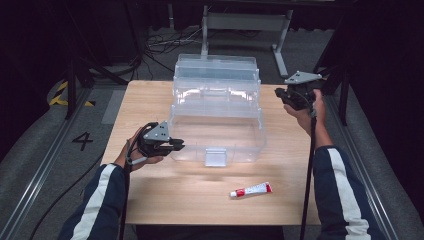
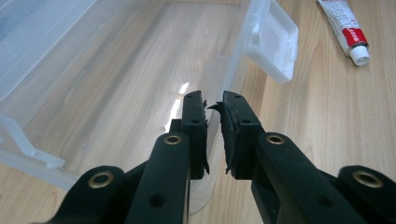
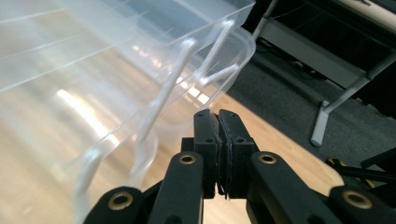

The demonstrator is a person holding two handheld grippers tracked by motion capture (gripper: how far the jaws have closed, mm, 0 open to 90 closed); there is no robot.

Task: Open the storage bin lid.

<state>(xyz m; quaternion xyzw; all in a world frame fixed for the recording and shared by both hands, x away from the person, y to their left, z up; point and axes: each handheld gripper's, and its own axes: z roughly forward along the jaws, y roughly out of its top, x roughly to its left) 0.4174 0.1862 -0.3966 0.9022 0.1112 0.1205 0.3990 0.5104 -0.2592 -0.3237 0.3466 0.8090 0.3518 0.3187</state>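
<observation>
At the desk, I steady a clear plastic box [image 1: 218, 132] with my left tongs [image 1: 176, 145], whose jaws are clamped on its thin front wall near the left corner, one pad inside and one outside, as the left gripper view [image 2: 214, 135] shows. The box sits in the middle of the desk [image 1: 150, 200], reaching toward the far edge, with its tiered trays [image 1: 216, 80] swung up and back and its white latch [image 1: 216, 157] hanging off the front wall. My right tongs [image 1: 286, 95] hover just off the raised trays at the box's right side, near the desk's right edge; in the right gripper view [image 3: 218, 154] their pads are pressed together on nothing, and the tray's curved link arms [image 3: 175, 74] stand just ahead of them. A small red-and-white tube [image 1: 251, 190] lies apart on the desk near the front edge, right of centre, cap pointing left.

I judge this the bracing step: the base is pinned while the right hand readies to work the trays. The next move calls for parting the right jaws, bringing them onto a tray rim or link arm, and keeping the left clamp firm so the light box does not slide or tip.
</observation>
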